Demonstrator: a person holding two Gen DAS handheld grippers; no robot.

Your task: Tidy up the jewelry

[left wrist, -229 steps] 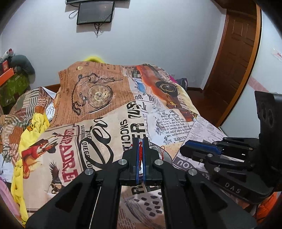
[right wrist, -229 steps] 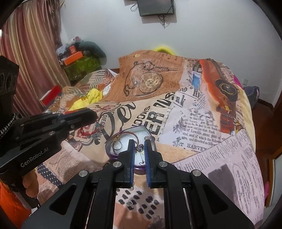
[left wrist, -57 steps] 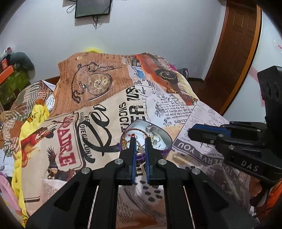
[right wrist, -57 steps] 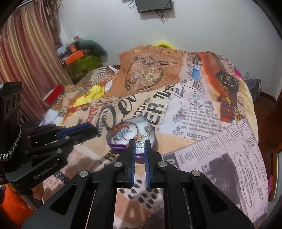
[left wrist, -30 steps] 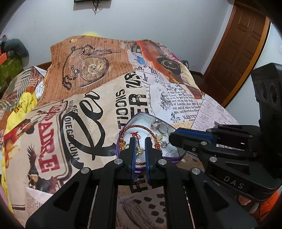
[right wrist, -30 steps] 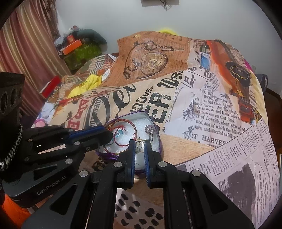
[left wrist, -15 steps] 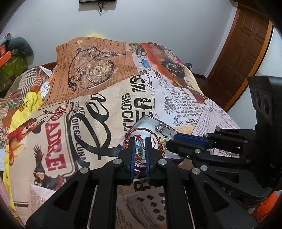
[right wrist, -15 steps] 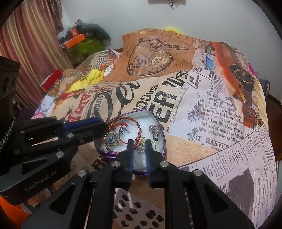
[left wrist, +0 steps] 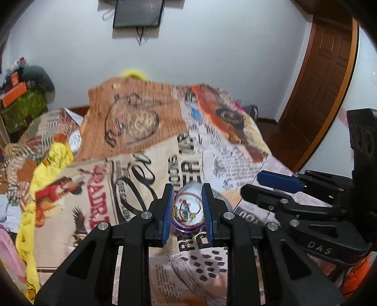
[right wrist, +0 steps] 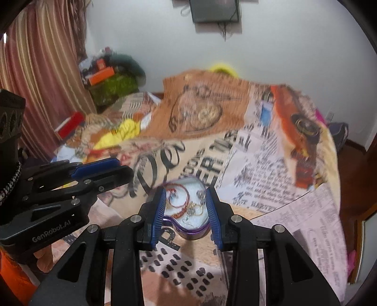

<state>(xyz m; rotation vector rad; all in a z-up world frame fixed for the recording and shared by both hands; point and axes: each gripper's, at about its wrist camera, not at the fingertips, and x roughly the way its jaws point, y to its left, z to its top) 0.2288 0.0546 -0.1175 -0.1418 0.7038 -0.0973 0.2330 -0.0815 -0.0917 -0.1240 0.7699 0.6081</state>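
- Left gripper (left wrist: 187,207): jaws partly apart, just been opening, nothing between the pads; the tin shows through the gap but lies below, on the bed.
- Right gripper (right wrist: 186,208): jaws partly apart, a bit wider than the left, just been opening, nothing held; tin framed in the gap, not touched.
- Tin (right wrist: 188,207): heart-shaped, purple rim, white lining, lid off, sits on the bedspread (right wrist: 271,164) near the front edge of the bed.
- Also seen in left view as tin (left wrist: 187,209), mostly framed by the blue pads.
- Inside the tin: red cord bracelet (right wrist: 176,195) on the left side, gold rings (right wrist: 196,210) nearer the front, a small silvery piece toward the right wall; details blurred.
- Left view shows a red cord and a teal bit in the tin; too blurred to name more.
- Both views blurred across the bedspread print.
- In the left view the right gripper appears at the right, blue pad (left wrist: 279,180) pointing in toward the tin, apart from it.
- In the right view the left gripper appears at the left, blue pad (right wrist: 95,166) pointing toward the tin, apart from it.
- Bedspread: newspaper and pocket-watch print, orange car panel on the right.
- Yellow cloth (left wrist: 47,164) bunched at the bed's left side.
- Door (left wrist: 325,77) brown, on the right; dark screen (left wrist: 137,11) on the white wall; striped curtain (right wrist: 40,70) at the left.
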